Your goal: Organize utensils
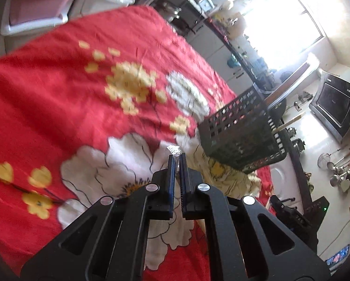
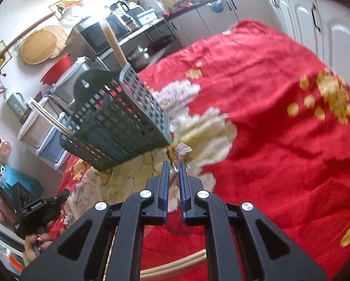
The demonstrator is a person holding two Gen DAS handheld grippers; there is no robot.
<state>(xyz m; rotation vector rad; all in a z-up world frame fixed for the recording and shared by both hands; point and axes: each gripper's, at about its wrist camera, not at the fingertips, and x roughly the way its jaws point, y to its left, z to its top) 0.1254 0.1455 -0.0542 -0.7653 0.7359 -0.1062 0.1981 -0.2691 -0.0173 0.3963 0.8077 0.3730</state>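
No legible writing is showing. The left gripper (image 1: 177, 158) is clenching a clear faceted handle (image 1: 173, 150); the right gripper (image 2: 174, 165) is grasping a clear utensil handle (image 2: 182, 151). A dark perforated basket (image 2: 118, 119) is standing centre-left on the red floral cloth (image 2: 268, 117).

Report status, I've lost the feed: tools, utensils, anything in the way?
Left tool shut on a clear handle tip. Right tool shut on a clear handle. Basket ahead on red cloth, wooden utensils inside. Path clear.
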